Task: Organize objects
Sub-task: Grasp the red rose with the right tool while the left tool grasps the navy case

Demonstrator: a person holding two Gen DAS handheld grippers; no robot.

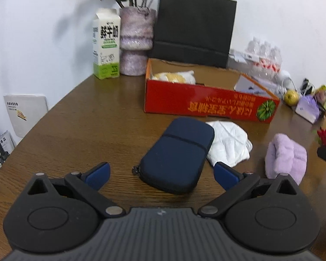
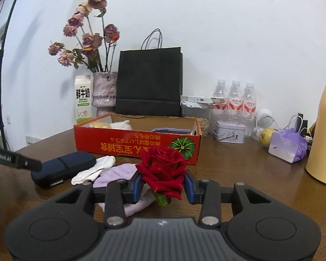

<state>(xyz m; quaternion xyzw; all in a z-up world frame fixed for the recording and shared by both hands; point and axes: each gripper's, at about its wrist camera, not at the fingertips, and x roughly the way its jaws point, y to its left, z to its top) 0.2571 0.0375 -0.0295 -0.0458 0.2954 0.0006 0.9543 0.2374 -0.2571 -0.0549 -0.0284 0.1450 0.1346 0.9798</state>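
A dark blue zip case (image 1: 177, 154) lies on the brown table (image 1: 76, 134), its near end between the open fingers of my left gripper (image 1: 162, 174). A white cloth (image 1: 228, 145) lies beside the case, and a folded lilac towel (image 1: 286, 155) is further right. My right gripper (image 2: 164, 187) is shut on a red rose (image 2: 163, 169), held above the lilac towel (image 2: 119, 174). The open red cardboard box (image 2: 136, 145) stands behind, holding a yellow-white soft item (image 1: 176, 76) and a purple cloth (image 2: 171, 130). The case (image 2: 63, 169) and white cloth (image 2: 95, 169) show left of the rose.
At the back stand a milk carton (image 1: 106, 43), a pink vase of dried flowers (image 1: 136, 41), a black paper bag (image 1: 193, 26), water bottles (image 2: 234, 100), a tin (image 2: 229, 131), a pear (image 2: 266, 136), a purple pouch (image 2: 289, 145) and a yellow jug (image 2: 324, 126).
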